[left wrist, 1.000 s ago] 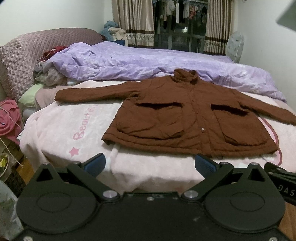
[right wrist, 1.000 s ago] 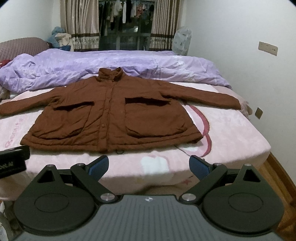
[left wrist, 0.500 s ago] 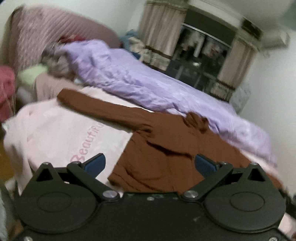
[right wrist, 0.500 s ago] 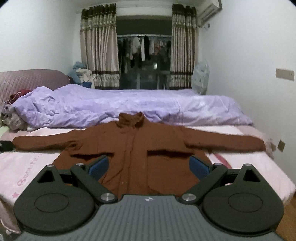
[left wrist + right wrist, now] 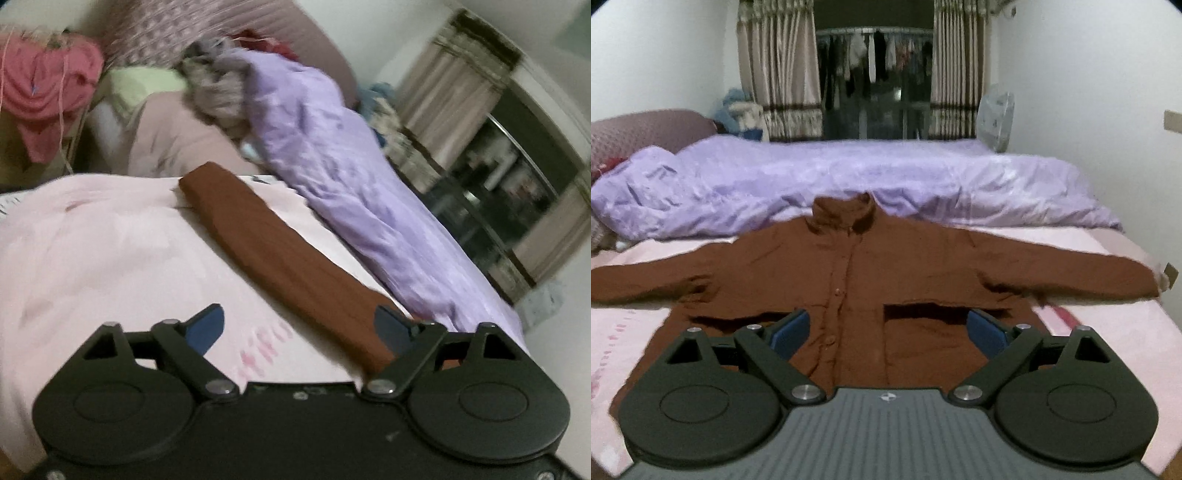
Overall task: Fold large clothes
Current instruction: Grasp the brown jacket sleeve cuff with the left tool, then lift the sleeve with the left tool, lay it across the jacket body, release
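A brown jacket (image 5: 857,273) lies flat, front up, on the pink bedspread (image 5: 1108,325), both sleeves spread wide. My right gripper (image 5: 888,332) hovers over its lower front near the button placket, jaws wide and nothing between them. In the tilted, blurred left wrist view only the jacket's left sleeve (image 5: 266,243) shows, running from its cuff at upper left down to the gripper. My left gripper (image 5: 299,328) is over that sleeve's inner part; its jaws are closing but still stand wide, the sleeve passing under the right finger, no pad pressing on it.
A rumpled purple duvet (image 5: 849,177) lies along the far side of the bed. Pillows and a pile of clothes (image 5: 218,81) sit by the quilted headboard (image 5: 207,33), a pink garment (image 5: 40,88) hangs beside the bed. A white wall (image 5: 1089,110) bounds the right.
The left gripper has swung left over the sleeve and rolled, tilting its view, and its jaws have narrowed a little. The right gripper has moved forward over the jacket's front.
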`<state>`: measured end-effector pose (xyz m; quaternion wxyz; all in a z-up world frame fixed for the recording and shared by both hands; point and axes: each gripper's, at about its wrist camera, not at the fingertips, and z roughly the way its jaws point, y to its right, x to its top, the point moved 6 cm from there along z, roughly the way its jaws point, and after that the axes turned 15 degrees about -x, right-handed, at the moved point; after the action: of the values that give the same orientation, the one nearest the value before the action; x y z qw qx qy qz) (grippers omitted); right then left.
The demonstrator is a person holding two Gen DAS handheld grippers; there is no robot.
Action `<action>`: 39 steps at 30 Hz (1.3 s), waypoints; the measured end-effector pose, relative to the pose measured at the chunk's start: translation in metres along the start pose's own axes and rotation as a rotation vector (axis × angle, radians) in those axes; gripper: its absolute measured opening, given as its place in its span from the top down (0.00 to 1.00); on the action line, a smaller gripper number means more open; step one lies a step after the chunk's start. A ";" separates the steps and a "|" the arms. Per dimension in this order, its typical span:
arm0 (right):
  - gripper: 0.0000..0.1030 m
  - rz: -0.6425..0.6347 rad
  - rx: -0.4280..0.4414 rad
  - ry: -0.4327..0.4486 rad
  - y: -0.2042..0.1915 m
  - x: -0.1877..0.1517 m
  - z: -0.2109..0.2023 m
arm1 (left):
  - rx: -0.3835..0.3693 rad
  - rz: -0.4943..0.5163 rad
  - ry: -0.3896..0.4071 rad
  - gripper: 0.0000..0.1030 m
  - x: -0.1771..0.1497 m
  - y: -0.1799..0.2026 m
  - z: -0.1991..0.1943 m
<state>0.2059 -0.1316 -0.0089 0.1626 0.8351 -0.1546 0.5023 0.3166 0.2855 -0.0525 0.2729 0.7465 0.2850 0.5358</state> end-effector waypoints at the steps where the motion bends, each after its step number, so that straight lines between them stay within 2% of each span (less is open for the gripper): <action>1: 0.00 0.001 -0.004 -0.012 -0.002 0.001 0.008 | 0.010 -0.024 0.010 0.18 0.008 -0.010 0.012; 4: 0.00 0.013 -0.017 -0.049 -0.012 0.005 0.040 | 0.043 -0.073 0.022 0.21 0.029 -0.034 0.052; 8: 0.00 0.023 -0.025 -0.095 -0.021 0.007 0.069 | 0.101 -0.120 0.026 0.29 0.048 -0.068 0.092; 12: 0.00 0.005 -0.032 -0.129 -0.034 0.008 0.095 | 0.130 -0.189 0.030 0.40 0.058 -0.099 0.124; 19: 0.00 -0.017 -0.021 -0.162 -0.054 0.011 0.127 | 0.172 -0.271 0.070 0.41 0.077 -0.138 0.158; 25: 0.00 -0.031 -0.022 -0.193 -0.065 0.008 0.154 | 0.180 -0.258 0.119 0.42 0.091 -0.149 0.170; 26: 0.00 -0.033 -0.021 -0.198 -0.066 0.007 0.157 | 0.191 -0.252 0.115 0.51 0.093 -0.150 0.174; 27: 0.00 -0.034 -0.018 -0.202 -0.067 0.007 0.160 | 0.204 -0.243 0.109 0.68 0.095 -0.149 0.177; 30: 0.00 -0.029 -0.003 -0.214 -0.068 0.005 0.164 | 0.199 -0.219 0.093 0.88 0.098 -0.138 0.179; 31: 0.00 -0.029 0.005 -0.217 -0.068 0.005 0.165 | 0.179 -0.207 0.095 0.90 0.100 -0.130 0.178; 35: 0.00 -0.022 0.035 -0.218 -0.065 0.007 0.165 | 0.065 -0.139 0.100 0.91 0.102 -0.072 0.170; 39: 0.01 -0.002 0.056 -0.212 -0.058 0.012 0.160 | -0.120 -0.037 0.059 0.90 0.085 0.028 0.170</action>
<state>0.3617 -0.1491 -0.0759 0.1222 0.8879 -0.1559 0.4151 0.5050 0.3103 -0.0247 0.3184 0.7073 0.2742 0.5685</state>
